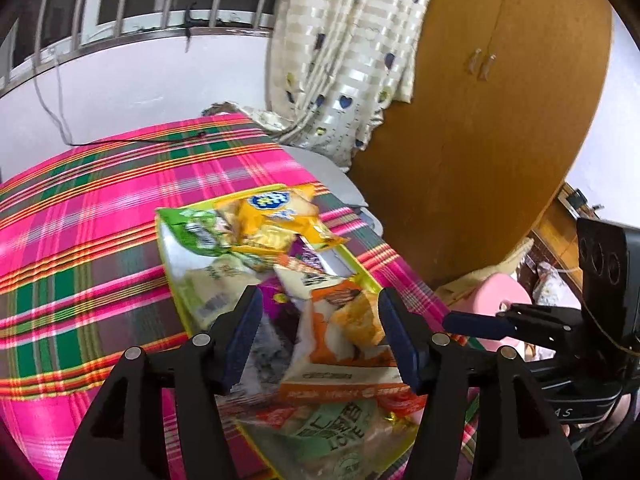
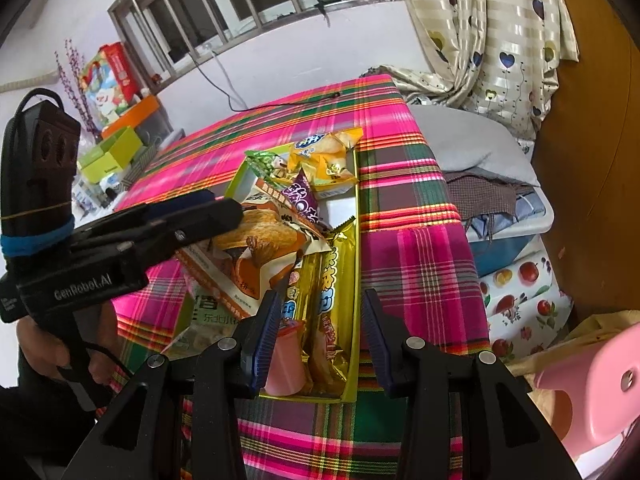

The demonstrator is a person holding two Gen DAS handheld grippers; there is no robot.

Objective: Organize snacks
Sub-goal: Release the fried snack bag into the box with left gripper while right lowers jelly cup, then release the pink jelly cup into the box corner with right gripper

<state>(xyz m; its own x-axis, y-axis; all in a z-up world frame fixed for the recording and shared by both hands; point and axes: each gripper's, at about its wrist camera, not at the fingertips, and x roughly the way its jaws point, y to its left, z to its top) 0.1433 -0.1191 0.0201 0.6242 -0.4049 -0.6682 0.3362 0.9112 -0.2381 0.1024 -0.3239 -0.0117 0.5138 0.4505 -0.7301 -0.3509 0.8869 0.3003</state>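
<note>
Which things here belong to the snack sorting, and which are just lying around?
Part of the job:
- yellow-green tray
- orange snack packet
- gold snack bar
- yellow cracker packet
- purple packet
- green packet

Lying about:
- pink stool
- folded clothes
- curtain
- green box

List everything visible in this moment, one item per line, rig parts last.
tray: one, yellow-green, on the plaid cloth, full of snacks
orange packet: one, orange and white, on the pile between the left fingers, pads clear of it
yellow packet: one, tray's far end
green packet: one, tray's far left corner
purple packet: one, mid-tray
gold bar: one, along the tray's right wall
plaid cloth: one, pink and green, covers the table
curtain: one, cream with hearts, far right
stool: one, pink, near right
left gripper: open over the pile
right gripper: open over the gold bar
hand: one, holding the left gripper's handle
</note>
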